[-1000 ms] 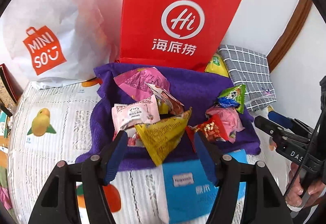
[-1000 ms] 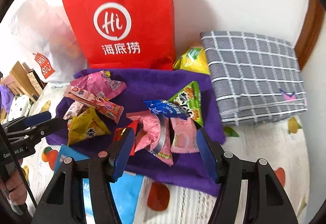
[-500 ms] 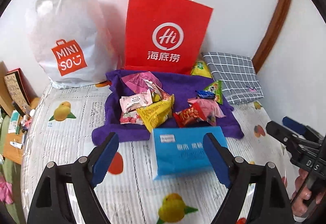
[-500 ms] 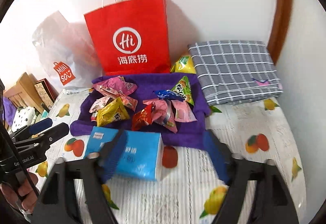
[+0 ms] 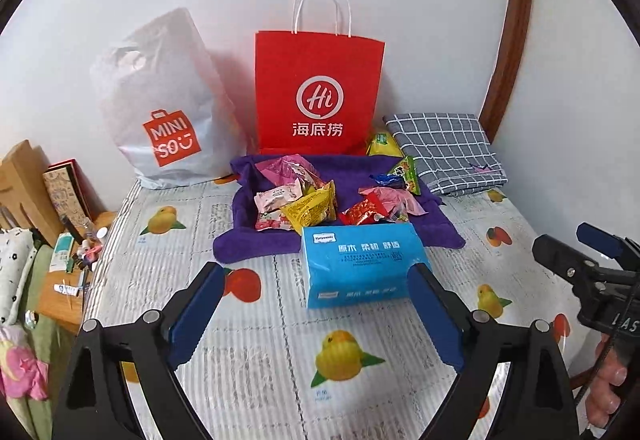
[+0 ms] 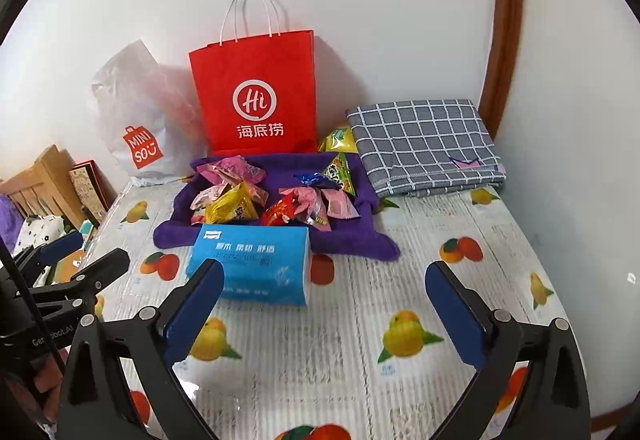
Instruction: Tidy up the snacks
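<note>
Both my left gripper (image 5: 314, 294) and right gripper (image 6: 324, 290) stood open, empty; snack packets (image 5: 320, 196) lay mid-frame on purple towel (image 5: 248, 236).

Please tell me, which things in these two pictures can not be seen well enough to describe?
- Contents of the red paper bag: both views, hidden by its wall.
- Contents of the white plastic bag: both views, opaque.
- Yellow packet: mostly behind the red bag and the purple towel.
- Small print on the blue tissue pack: too small.
</note>
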A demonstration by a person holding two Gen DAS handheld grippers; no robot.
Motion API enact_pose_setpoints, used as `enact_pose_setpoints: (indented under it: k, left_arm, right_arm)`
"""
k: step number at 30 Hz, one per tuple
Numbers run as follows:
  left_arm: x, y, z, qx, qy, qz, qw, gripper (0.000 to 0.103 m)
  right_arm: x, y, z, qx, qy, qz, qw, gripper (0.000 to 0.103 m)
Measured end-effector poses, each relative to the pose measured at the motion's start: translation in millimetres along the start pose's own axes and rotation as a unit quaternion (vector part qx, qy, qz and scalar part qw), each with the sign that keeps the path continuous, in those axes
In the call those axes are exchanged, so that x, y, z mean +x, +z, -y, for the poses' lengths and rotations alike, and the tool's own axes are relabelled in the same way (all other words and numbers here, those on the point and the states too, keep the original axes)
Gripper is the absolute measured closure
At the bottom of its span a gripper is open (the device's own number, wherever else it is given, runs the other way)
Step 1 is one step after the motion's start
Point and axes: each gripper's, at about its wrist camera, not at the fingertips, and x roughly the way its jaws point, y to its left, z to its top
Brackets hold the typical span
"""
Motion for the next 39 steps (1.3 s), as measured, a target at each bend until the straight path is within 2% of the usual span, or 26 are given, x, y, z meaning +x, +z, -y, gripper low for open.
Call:
enact_pose_setpoints:
  k: [4, 14, 39]
  left_arm:
    - [-16.6, -8.4, 2.0, -0.001, 0.003, 0.008, 1.0, 0.011]
    - [-40.7, -26.3, 12.8, 0.003, 0.008, 0.016, 0.9998, 0.01]
    - [-57.7, -32.5, 22.7, 0.008, 0.02, 0.024, 0.9995, 0.01]
  right_arm:
    - [-13.1, -10.4, -2.3, -0.011, -0.02, 0.004, 1.0, 0.003]
    - [-42.3, -30.3, 3.4, 0.002, -0.019, 0.017, 1.0, 0.003]
    - [-66.0, -43.8, 8.7, 0.01, -0.011, 0.033, 0.999, 0.003]
